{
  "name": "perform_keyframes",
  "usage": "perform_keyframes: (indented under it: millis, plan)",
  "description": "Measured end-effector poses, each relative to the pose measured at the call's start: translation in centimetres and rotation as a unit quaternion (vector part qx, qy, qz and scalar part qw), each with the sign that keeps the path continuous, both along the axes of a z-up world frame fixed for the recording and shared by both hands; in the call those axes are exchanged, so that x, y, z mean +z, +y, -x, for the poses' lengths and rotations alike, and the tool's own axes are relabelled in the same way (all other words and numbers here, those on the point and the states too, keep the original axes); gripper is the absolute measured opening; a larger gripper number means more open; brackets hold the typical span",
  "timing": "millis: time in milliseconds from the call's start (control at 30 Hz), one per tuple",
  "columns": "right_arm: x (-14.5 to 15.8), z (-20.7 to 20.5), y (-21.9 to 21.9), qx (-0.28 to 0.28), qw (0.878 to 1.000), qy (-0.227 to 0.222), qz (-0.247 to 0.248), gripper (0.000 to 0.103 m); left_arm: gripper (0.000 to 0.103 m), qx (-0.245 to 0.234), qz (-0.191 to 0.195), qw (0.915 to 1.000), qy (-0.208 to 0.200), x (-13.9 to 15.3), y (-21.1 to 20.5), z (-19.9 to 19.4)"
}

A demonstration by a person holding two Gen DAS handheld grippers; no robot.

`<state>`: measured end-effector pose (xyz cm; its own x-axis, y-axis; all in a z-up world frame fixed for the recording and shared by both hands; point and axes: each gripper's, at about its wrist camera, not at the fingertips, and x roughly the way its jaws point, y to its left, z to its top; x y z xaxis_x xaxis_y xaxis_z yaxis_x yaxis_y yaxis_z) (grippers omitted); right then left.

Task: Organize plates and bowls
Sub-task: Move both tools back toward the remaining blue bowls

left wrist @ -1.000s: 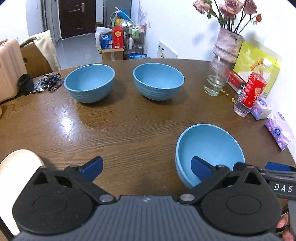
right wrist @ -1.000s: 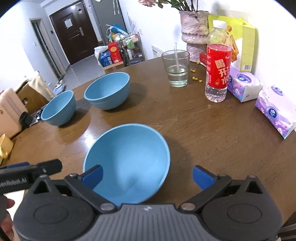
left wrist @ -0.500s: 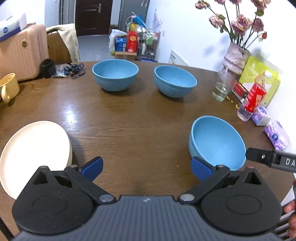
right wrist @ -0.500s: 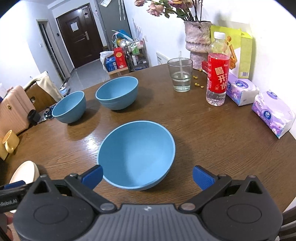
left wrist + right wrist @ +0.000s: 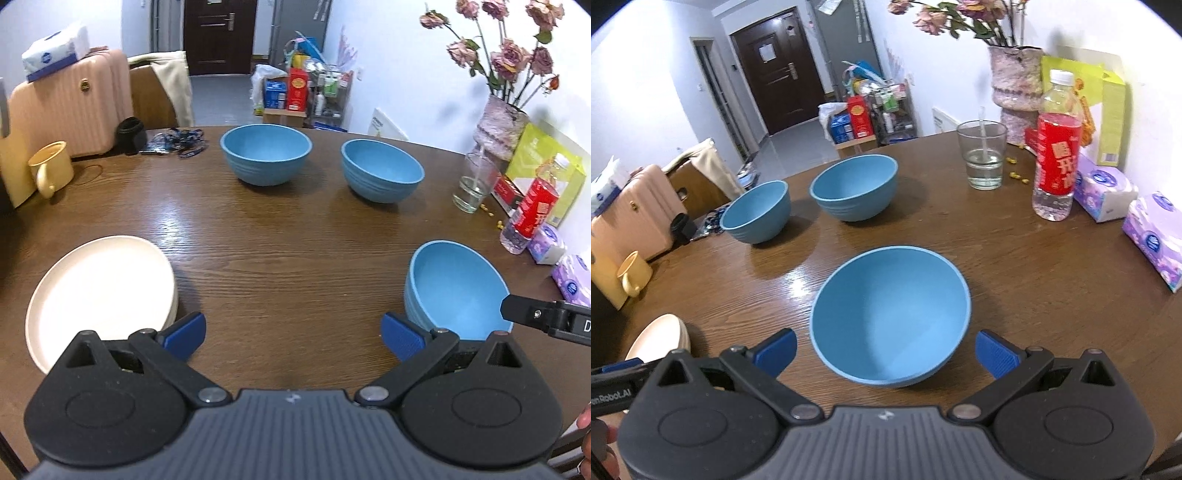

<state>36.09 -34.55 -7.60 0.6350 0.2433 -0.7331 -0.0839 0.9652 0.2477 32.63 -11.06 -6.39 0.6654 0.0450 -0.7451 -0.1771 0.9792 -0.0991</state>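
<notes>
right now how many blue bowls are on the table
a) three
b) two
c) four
a: two blue bowls stand side by side at the far side, and a third bowl sits apart, nearer, in front of the open right gripper.

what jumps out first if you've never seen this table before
Three matching blue bowls stand on the dark wooden table: the near bowl sits just ahead of the right gripper, whose jaws are open, while two far bowls stand side by side towards the far edge. Cream plates lie at the near left by the open left gripper, and dried roses in a vase rise at the far right.
</notes>
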Motion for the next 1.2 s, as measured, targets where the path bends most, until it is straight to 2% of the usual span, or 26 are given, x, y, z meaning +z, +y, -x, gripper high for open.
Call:
perform_keyframes:
  millis: [133,267,333,467,767,1200]
  plan:
    - [0.2,-0.4,0.9,0.026,1.000,0.000,-0.012,0.103,0.103,0.023,-0.008,0.9997,-0.003,0.7,1.2,0.8]
    - [1.0,-1.1,2.9,0.046,0.999,-0.003,0.001,0.103,0.103,0.041,-0.003,0.9991,-0.010,1.7,3.2,0.8]
    - [1.5,-1.5,3.9,0.057,0.998,-0.002,-0.010,0.103,0.103,0.044,0.001,0.9989,-0.017,2.4,4.3,0.5]
    - [2.9,-2.4,6.2,0.055,0.998,-0.003,-0.009,0.103,0.103,0.049,0.013,0.9983,-0.028,4.0,7.1,-0.7]
    - [6.3,-4.6,10.7,0.031,0.999,-0.023,-0.020,0.103,0.103,0.019,0.018,0.9988,-0.041,7.1,11.5,-4.7]
    - [8.7,-9.7,16.1,0.016,1.000,-0.022,-0.008,0.103,0.103,-0.023,0.011,0.9981,-0.057,10.1,13.9,-11.3]
